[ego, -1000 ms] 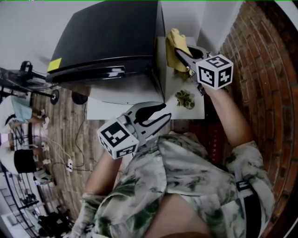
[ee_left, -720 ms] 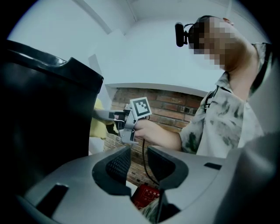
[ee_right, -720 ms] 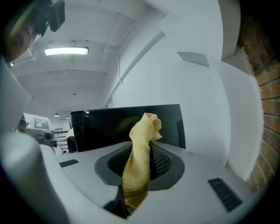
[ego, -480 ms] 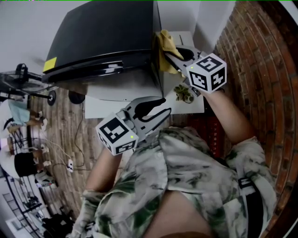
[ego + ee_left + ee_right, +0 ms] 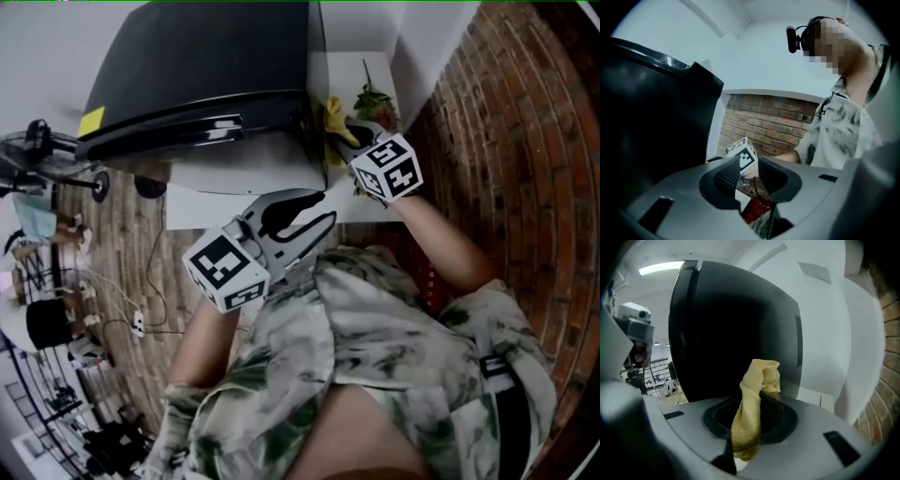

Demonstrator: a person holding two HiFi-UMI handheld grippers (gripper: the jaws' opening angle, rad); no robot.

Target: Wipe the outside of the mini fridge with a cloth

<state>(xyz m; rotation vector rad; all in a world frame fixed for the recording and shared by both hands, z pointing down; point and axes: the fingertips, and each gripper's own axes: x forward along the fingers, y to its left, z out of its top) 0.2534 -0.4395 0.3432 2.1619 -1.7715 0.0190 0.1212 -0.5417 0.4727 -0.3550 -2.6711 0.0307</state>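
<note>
I'm clamping the yellow cloth (image 5: 751,401) between the jaws of my right gripper (image 5: 345,131), holding it just beside the side of the black mini fridge (image 5: 206,66) (actual contact is hard to confirm). My left gripper (image 5: 324,208) is hanging near the fridge's front corner, jaws parted and empty.

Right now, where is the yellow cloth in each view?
Head view: cloth upper centre, by the mini fridge's side.
Left gripper view: not in it.
Right gripper view: centre, clamped in the right hand-held gripper.
Shared landmark: the black mini fridge, in all three.
</note>
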